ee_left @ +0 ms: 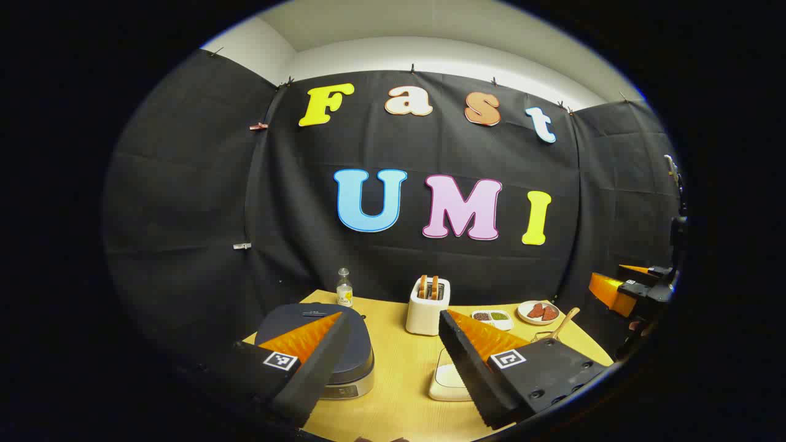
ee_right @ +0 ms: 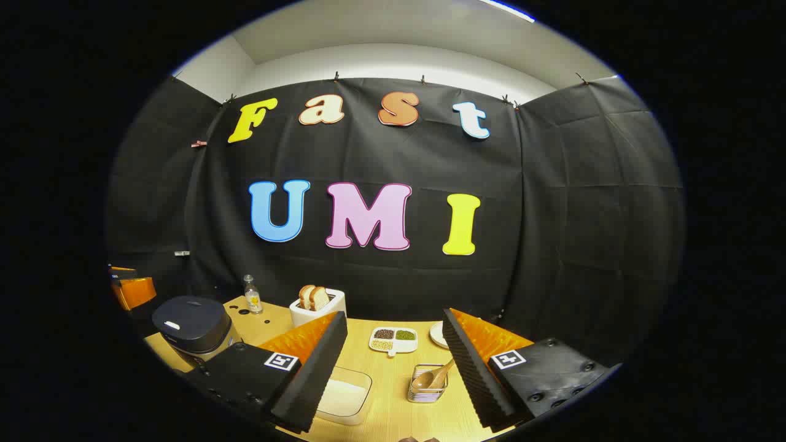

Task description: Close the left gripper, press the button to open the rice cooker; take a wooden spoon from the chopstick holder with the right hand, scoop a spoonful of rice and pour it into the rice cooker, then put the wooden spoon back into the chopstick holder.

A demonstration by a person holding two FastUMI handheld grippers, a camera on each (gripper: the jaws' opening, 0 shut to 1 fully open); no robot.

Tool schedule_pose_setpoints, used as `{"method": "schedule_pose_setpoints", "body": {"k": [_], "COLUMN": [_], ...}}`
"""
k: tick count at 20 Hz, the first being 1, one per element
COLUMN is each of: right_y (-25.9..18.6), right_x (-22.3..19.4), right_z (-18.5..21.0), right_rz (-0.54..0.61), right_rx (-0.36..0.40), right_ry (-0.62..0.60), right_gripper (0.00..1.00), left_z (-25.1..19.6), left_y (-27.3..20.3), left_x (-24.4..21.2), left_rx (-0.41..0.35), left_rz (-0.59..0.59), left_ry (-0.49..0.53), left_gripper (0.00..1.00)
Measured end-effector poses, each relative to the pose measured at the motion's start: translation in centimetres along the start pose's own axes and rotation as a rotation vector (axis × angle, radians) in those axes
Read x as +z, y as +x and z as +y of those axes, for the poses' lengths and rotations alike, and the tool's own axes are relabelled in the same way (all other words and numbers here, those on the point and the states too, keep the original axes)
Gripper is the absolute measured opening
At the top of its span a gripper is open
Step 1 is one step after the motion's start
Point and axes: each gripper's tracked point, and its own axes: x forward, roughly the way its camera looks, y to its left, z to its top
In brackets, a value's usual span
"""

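Your left hand-held gripper [ee_left: 393,359] hovers spread wide, holding nothing. The rice cooker [ee_left: 319,347] sits low and just ahead, under its left finger, lid shut. You must bring the fingers together, then push down there. Beyond the cooker stand a toaster [ee_left: 427,306] and bottle [ee_left: 344,288]. Your right hand-held gripper [ee_right: 393,362], spread too, faces the wooden spoon [ee_right: 433,376] in its holder [ee_right: 427,385].

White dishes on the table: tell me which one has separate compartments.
The divided dish, behind the chopstick holder, has compartments holding dark, green and pale grains. The rice container in front is one open tub, and the plate carries reddish pieces undivided.
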Motion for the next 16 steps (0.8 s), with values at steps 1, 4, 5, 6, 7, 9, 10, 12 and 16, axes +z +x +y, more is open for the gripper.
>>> {"method": "schedule_pose_setpoints", "body": {"k": [1,4,5,6,7,9,10,12,16], "right_y": [-0.2,-0.5,-0.7,-0.9,-1.1,-1.5,-1.6,-2.2,-3.3], "right_x": [0.1,0.6,0.9,0.9,1.0,0.7,0.8,1.3,2.1], "right_z": [0.2,0.7,1.0,1.4,1.8,2.2,2.4,2.4,3.0], "right_rz": [-0.004,-0.022,-0.027,-0.031,-0.034,-0.033,-0.037,-0.061,-0.091], "right_rx": [0.000,-0.007,-0.007,-0.001,0.002,-0.006,-0.015,-0.046,-0.092], "right_ry": [-0.002,-0.019,-0.021,-0.018,-0.014,-0.008,-0.011,-0.034,-0.029], "right_gripper": [0.98,0.98,0.98,0.98,0.98,0.98,0.98,0.98,0.98], "left_z": [0.1,0.6,0.8,1.0,1.3,2.0,2.4,3.0,3.7], "left_y": [-0.1,-0.3,-0.4,-0.4,-0.4,-0.5,-0.6,-0.5,-0.2], "left_x": [0.1,0.1,0.1,0.0,0.1,0.3,0.4,1.0,1.0], "left_rx": [-0.003,-0.020,-0.029,-0.038,-0.048,-0.062,-0.069,-0.088,-0.123], "left_rz": [-0.003,-0.006,-0.007,-0.010,-0.012,-0.023,-0.033,-0.058,-0.063], "left_ry": [0.001,0.003,0.004,0.004,0.006,0.018,0.024,0.032,0.040], "left_gripper": [0.98,0.98,0.98,0.98,0.98,0.98,0.98,0.98,0.98]}}
